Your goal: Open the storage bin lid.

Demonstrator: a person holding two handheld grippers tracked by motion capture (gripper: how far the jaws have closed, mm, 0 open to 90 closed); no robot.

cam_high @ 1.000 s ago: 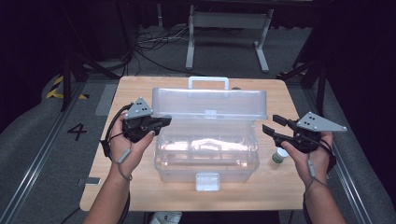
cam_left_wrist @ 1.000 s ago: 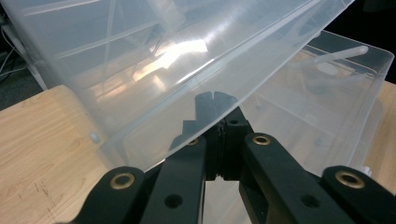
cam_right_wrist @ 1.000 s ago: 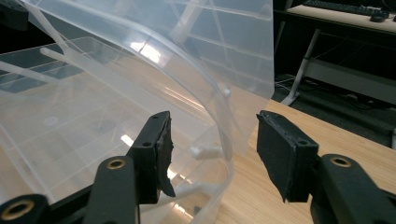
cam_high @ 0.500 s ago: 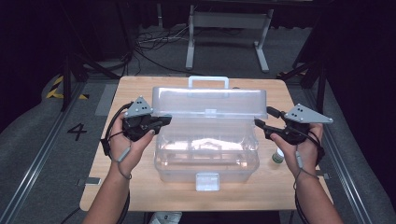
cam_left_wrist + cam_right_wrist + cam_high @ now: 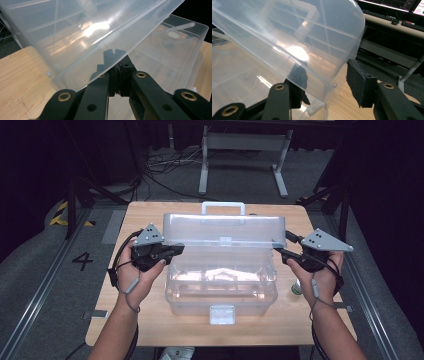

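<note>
Clear box [image 5: 220,290] sits mid table [image 5: 150,330], lid [image 5: 225,227] up. Left gripper [image 5: 175,251] pinched tight on lid's left edge. Right gripper [image 5: 281,251] jaws apart, just been closing round lid's right corner, w/ bare wood both sides.

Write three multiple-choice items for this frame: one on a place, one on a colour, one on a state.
1. Where does the small bottle stand?
A. inside the box
B. on the table, right of the box
C. on the lid

2. What colour is the box?
A. red
B. clear
C. black

3. How does the lid stand?
A. raised open
B. latched shut
C. lying off on the floor

B: it stands beside the box's right wall.
B: the tabletop shows through it.
A: the left gripper pinches its edge.
</note>
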